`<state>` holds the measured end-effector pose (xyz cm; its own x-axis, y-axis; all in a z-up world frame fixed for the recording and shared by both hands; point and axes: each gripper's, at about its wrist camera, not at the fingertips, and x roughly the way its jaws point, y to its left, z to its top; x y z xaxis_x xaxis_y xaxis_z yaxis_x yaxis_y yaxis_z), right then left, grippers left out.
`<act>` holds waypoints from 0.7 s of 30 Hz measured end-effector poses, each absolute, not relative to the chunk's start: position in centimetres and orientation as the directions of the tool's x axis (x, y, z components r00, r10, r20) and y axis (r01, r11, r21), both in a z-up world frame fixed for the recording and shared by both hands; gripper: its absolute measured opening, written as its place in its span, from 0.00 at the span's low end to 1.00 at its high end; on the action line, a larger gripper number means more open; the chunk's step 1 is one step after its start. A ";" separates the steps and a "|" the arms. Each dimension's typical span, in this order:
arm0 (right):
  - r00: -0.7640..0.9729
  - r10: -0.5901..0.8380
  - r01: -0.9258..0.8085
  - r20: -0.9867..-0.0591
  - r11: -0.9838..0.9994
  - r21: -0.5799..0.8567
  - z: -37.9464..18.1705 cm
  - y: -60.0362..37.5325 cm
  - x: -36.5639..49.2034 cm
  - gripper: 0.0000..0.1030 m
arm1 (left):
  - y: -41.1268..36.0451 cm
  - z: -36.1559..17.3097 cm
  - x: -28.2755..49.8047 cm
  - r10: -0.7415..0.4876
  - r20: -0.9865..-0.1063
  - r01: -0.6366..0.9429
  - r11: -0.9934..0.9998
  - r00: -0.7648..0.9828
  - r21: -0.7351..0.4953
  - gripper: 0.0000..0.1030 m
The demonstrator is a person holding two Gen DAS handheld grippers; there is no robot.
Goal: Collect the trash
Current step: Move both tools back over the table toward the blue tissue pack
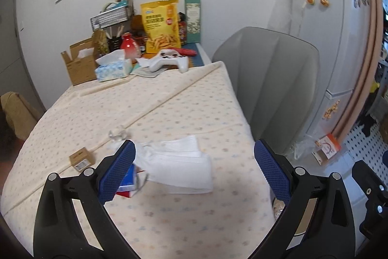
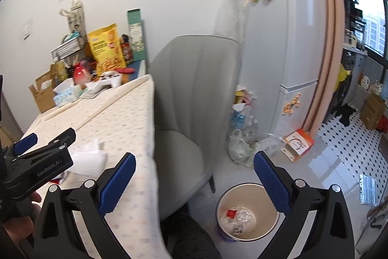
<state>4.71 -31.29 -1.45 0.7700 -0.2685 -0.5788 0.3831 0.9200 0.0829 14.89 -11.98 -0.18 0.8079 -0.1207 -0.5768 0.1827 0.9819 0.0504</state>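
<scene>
left claw [image 1: 194, 162] gapes wide and empty over the white wrapper [image 1: 179, 166] on the surface [image 1: 169, 222]; i hold the right claw [image 2: 194, 176], also open and empty, above the bin [image 2: 225, 200].

The left wrist view looks low along the counter [image 1: 169, 98] toward the wall. The right wrist view sits off the counter's edge, angled down at the floor bin [image 2: 247, 210]. Both share the grey chair [image 1: 269, 79] and fridge [image 1: 339, 28].
</scene>
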 end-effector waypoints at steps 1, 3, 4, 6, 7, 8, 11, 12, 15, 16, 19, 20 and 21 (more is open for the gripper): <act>0.775 -0.257 0.371 -0.577 0.925 0.086 -1.3 -30.5 4.8 0.93 | -11.4 -0.1 14.8 -0.112 -0.574 0.174 0.983 0.811 0.054 0.95; 0.783 -0.237 0.348 -0.575 0.933 0.089 -1.3 -29.3 5.1 0.93 | -9.8 -0.2 14.9 -0.090 -0.576 0.143 0.989 0.812 0.047 0.95; 0.784 -0.228 0.338 -0.577 0.937 0.090 -1.3 -28.8 5.3 0.93 | -8.9 -0.2 15.0 -0.085 -0.579 0.130 0.991 0.811 0.037 0.95; 0.787 -0.205 0.315 -0.582 0.944 0.093 -1.5 -27.9 5.6 0.93 | -7.3 -0.3 15.0 -0.063 -0.579 0.099 0.995 0.813 0.031 0.95; 0.789 -0.195 0.302 -0.583 0.949 0.092 -1.5 -27.2 5.9 0.93 | -6.8 -0.3 15.0 -0.054 -0.578 0.089 0.996 0.814 0.032 0.95; 0.790 -0.188 0.293 -0.584 0.952 0.090 -1.5 -26.7 6.1 0.93 | -6.2 -0.3 14.9 -0.044 -0.579 0.077 0.996 0.814 0.033 0.95; 0.793 -0.167 0.264 -0.586 0.961 0.082 -1.7 -25.2 6.8 0.93 | -4.3 -0.6 15.0 -0.019 -0.585 0.043 0.999 0.810 0.027 0.95; 0.792 -0.162 0.256 -0.588 0.963 0.080 -1.8 -24.8 7.0 0.93 | -3.6 -0.8 15.0 -0.010 -0.587 0.031 0.999 0.809 0.026 0.95; 0.790 -0.149 0.242 -0.595 0.967 0.080 -2.0 -24.1 7.5 0.93 | -1.7 -1.4 15.1 0.007 -0.598 -0.001 1.000 0.802 0.010 0.95; 0.788 -0.145 0.238 -0.598 0.968 0.080 -2.2 -23.8 7.7 0.93 | -1.1 -1.6 15.1 0.008 -0.603 -0.011 1.000 0.798 -0.001 0.95; 0.789 -0.149 0.243 -0.596 0.967 0.079 -2.5 -23.0 8.0 0.93 | 0.1 -2.3 15.1 0.016 -0.611 -0.016 1.000 0.792 0.005 0.95; 0.785 -0.145 0.243 -0.602 0.967 0.083 -2.7 -22.7 8.1 0.93 | 0.3 -2.6 15.0 0.018 -0.614 -0.016 1.000 0.789 0.009 0.95; 0.781 -0.139 0.239 -0.609 0.967 0.086 -3.0 -22.6 8.2 0.93 | 0.7 -2.9 15.0 0.015 -0.620 -0.015 1.000 0.785 0.005 0.95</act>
